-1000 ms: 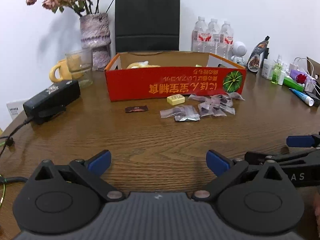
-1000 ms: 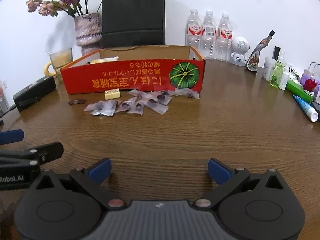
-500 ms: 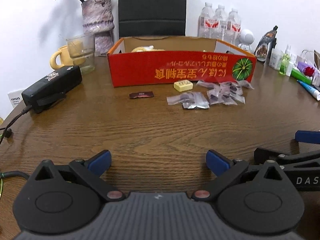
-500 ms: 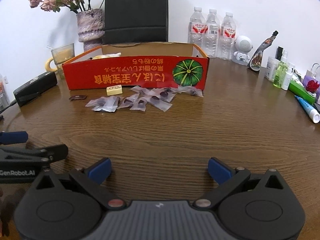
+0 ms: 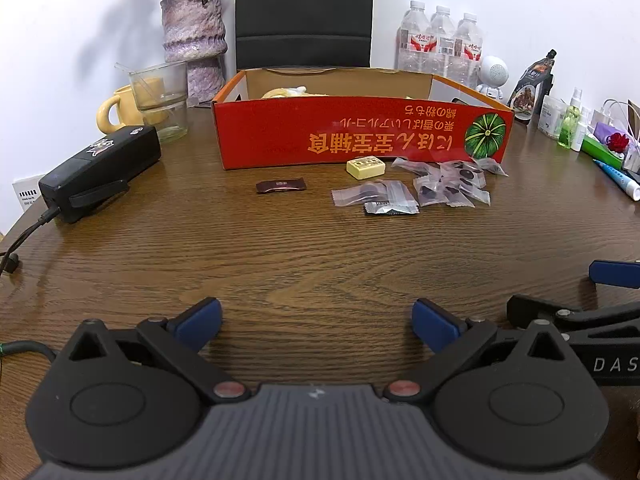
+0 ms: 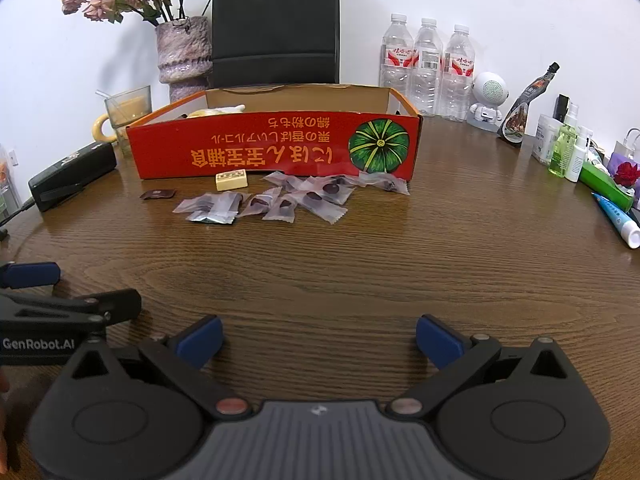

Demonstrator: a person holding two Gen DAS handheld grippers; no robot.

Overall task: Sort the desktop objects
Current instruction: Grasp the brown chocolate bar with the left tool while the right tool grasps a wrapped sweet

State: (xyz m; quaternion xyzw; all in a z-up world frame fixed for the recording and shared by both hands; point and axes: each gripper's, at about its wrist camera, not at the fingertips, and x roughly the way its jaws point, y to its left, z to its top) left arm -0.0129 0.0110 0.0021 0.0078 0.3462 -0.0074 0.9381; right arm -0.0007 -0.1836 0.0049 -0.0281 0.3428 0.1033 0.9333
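A red cardboard box [image 5: 360, 136] [image 6: 272, 148] stands open-topped at the table's far middle. In front of it lie several clear candy wrappers [image 5: 448, 186] [image 6: 304, 198], a silver packet [image 5: 390, 209] [image 6: 210, 218], a yellow block [image 5: 365, 167] [image 6: 231, 180] and a dark brown sachet [image 5: 281, 186] [image 6: 159, 194]. My left gripper [image 5: 316, 320] hovers open over bare wood well short of them. My right gripper [image 6: 318, 334] is open too, beside the left one, and its blue fingertips [image 5: 614, 274] show at the left view's right edge.
A black device with a cable [image 5: 100, 170] lies at the left. A glass [image 5: 160, 100], a yellow mug [image 5: 120, 108] and a flower vase [image 5: 196, 40] stand behind it. Water bottles [image 6: 428, 64], a small white robot figure [image 6: 488, 100], toiletries [image 6: 564, 152] and a tube [image 6: 616, 220] crowd the right.
Both grippers have tilted and crept a little toward the box, so the box and wrappers sit slightly lower and closer in view. Nothing on the table moved.
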